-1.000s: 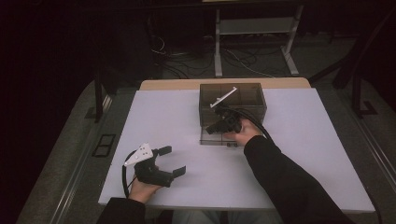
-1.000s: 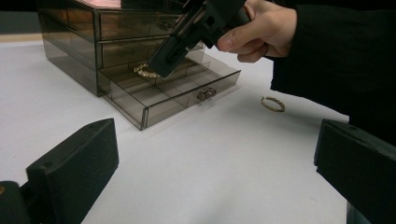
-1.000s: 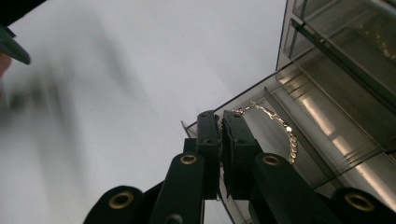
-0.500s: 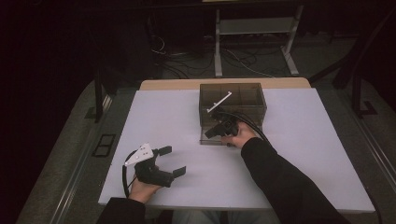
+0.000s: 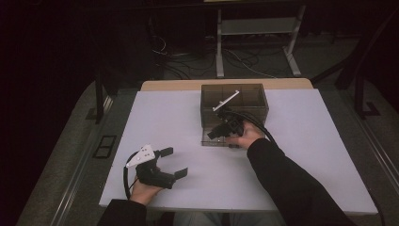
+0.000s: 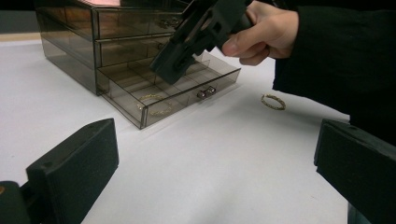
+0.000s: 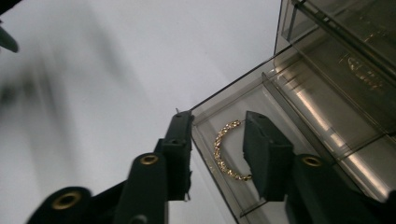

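Smoky drawer box [image 5: 244, 96] at far centre of worktop [image 5: 164, 117], bottom drawer [image 6: 187, 88] pulled out w/ gold bracelet [image 7: 224, 149] lying inside. Right tool [image 7: 217, 144] jaws just opened, straddling bracelet, not clamped. Left tool [image 5: 171, 162] apart, near-left. 2nd bracelet [image 6: 273, 102] on worktop, drawer's right

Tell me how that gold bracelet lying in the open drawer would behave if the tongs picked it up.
The gold bracelet looks like a thin beaded chain, so it would probably sag limply. Being slender, it is likely light. Its small links might slip from the broad flat pads.
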